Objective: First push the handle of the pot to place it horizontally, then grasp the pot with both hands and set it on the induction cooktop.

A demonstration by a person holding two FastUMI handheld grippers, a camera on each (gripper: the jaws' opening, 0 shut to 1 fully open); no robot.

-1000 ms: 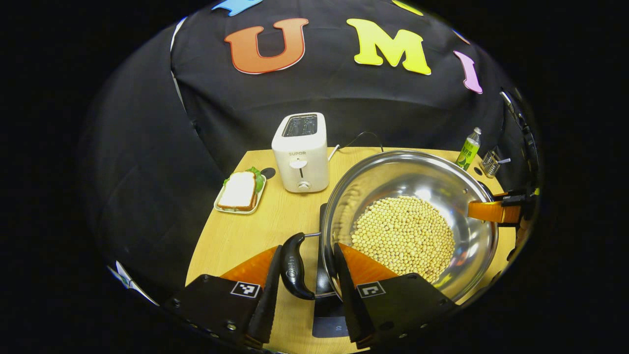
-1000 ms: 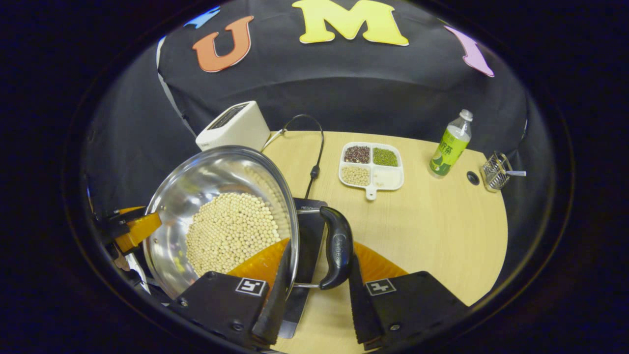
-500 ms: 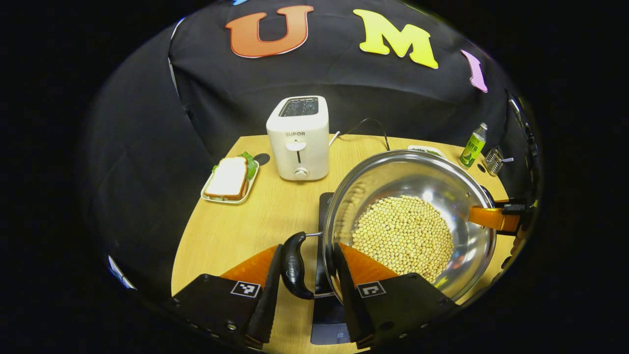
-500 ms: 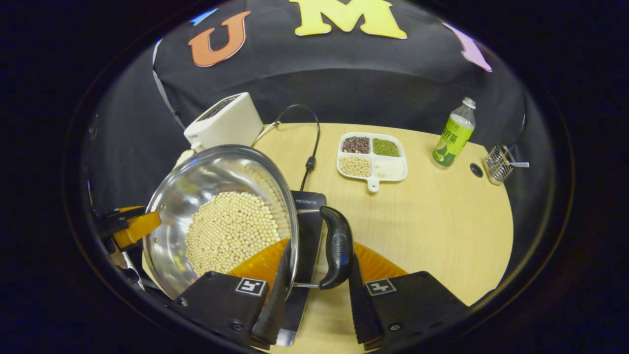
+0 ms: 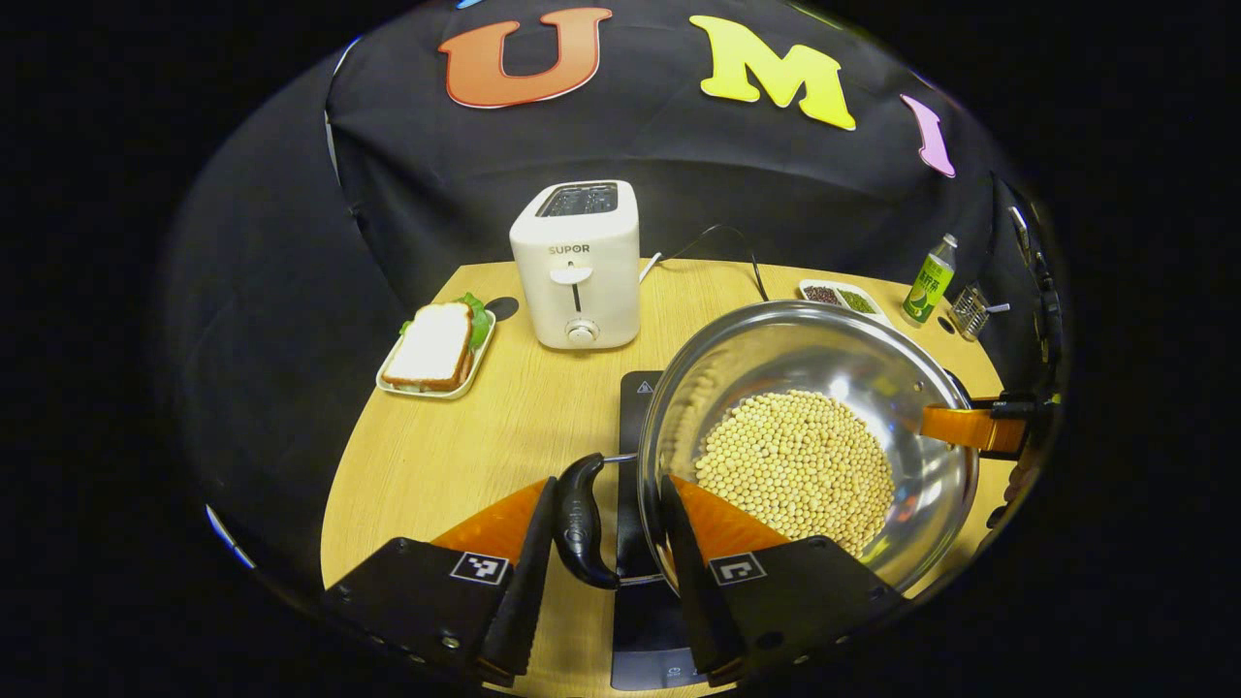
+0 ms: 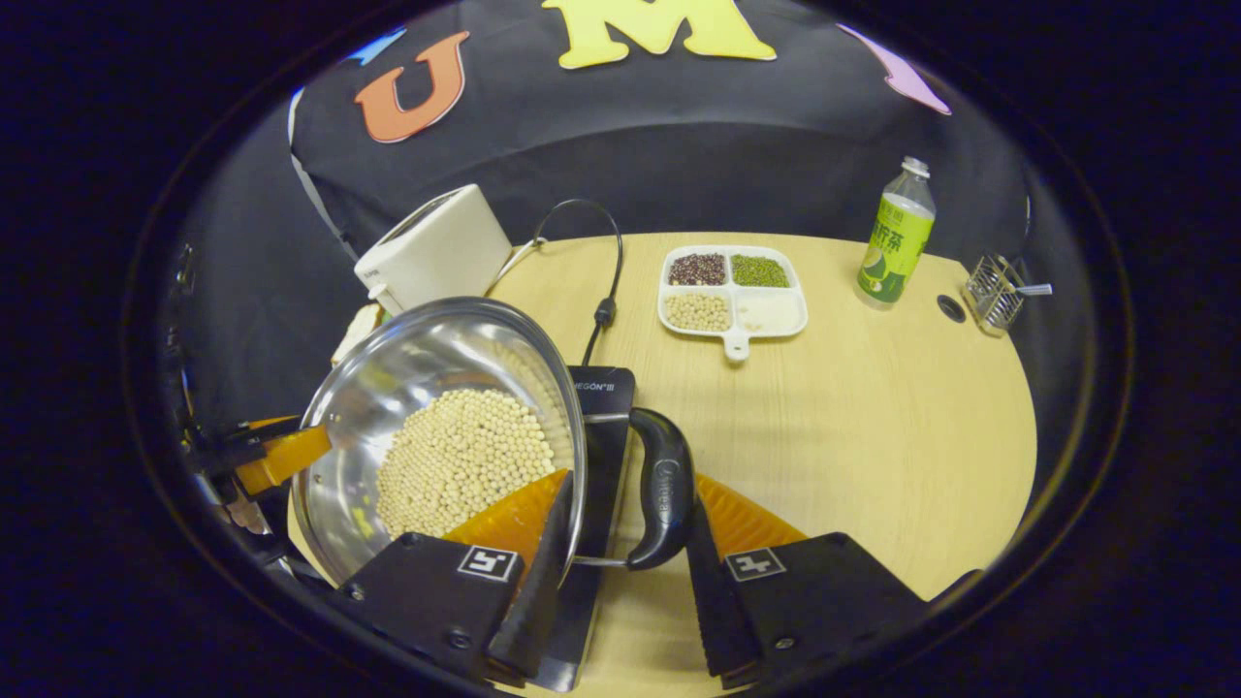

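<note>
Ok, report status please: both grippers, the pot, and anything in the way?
Left gripper, right gripper: each straddling a black side handle, clamp unclear. Steel pot of pale beans over black induction cooktop. Nothing blocking.

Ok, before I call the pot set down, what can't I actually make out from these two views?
- Pot base and most of the induction cooktop: hidden by the pot in both views, so contact is unclear.
- Left gripper grip on the handle: left gripper view, a gap shows beside it.
- Cooktop panel: cut off behind the fingers.
- Sandwich plate: in the right gripper view, hidden behind the pot.
</note>
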